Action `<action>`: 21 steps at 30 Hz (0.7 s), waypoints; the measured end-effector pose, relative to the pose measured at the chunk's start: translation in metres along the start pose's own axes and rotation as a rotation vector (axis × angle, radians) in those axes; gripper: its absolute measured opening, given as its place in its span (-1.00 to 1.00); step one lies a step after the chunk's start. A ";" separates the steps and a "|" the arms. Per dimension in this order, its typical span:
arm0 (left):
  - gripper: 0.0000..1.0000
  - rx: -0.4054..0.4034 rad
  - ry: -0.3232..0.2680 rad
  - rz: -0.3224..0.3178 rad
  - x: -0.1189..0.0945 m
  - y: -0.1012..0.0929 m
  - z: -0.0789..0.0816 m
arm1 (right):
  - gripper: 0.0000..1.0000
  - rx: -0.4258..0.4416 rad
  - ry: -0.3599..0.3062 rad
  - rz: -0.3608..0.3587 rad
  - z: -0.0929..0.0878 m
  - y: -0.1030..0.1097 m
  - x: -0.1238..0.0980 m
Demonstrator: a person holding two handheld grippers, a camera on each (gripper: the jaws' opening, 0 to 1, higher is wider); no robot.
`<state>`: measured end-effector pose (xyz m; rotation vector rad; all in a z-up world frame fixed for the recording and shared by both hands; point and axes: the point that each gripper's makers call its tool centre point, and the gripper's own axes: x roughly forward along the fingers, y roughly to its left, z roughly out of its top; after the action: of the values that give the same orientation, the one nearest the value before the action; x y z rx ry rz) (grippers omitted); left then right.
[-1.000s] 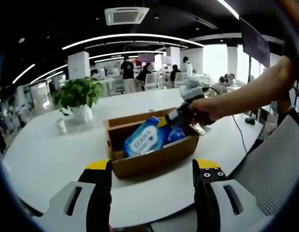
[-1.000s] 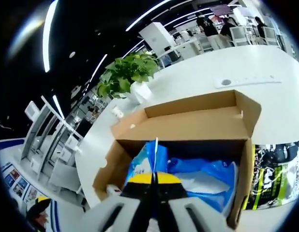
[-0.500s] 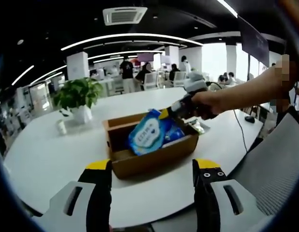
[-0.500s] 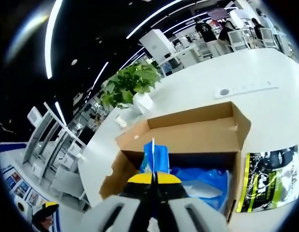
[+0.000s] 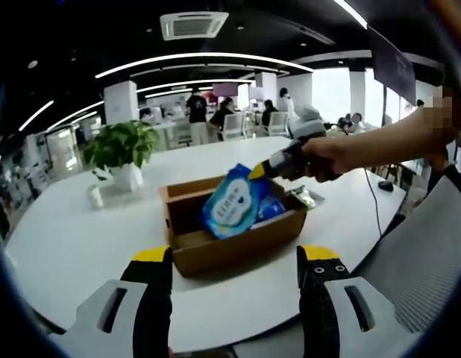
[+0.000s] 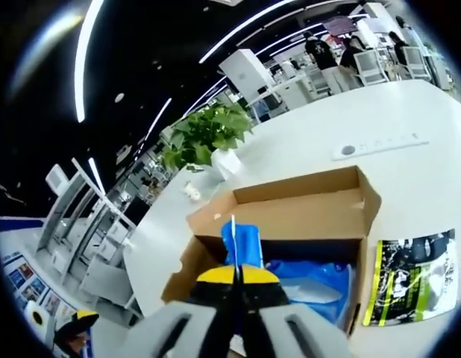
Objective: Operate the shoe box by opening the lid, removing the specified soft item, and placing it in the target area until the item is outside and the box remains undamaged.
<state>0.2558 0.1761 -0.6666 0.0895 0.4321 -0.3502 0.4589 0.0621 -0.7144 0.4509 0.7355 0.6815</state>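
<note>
An open brown shoe box [image 5: 234, 235] sits on the white table [image 5: 74, 246]. My right gripper [image 5: 257, 171], held by a person's hand, is shut on the top edge of a blue soft pack [image 5: 232, 209] and holds it tilted, partly raised out of the box. In the right gripper view the right gripper [image 6: 235, 273] pinches the pack [image 6: 242, 245] edge-on above the box [image 6: 298, 212], with another blue bag [image 6: 312, 277] lying inside. My left gripper [image 5: 234, 257] stands open in front of the box, apart from it.
A potted plant [image 5: 122, 149] and a small white cup [image 5: 95, 195] stand left of the box. A printed leaflet [image 6: 409, 277] lies beside the box's right side. A power strip [image 6: 380, 144] lies farther back. People sit at desks in the background.
The right gripper has lifted the blue pack higher and more upright out of the box. The left gripper has stayed still.
</note>
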 end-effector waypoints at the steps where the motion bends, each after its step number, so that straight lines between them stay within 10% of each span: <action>1: 0.39 0.000 0.000 -0.001 0.000 0.000 0.000 | -1.00 0.001 -0.001 0.004 0.000 0.001 -0.001; 21: 0.40 0.000 -0.003 -0.001 0.000 0.000 0.001 | -1.00 0.028 -0.015 0.068 0.011 0.026 -0.012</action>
<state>0.2559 0.1756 -0.6661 0.0889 0.4293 -0.3512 0.4498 0.0700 -0.6863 0.5080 0.7186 0.7309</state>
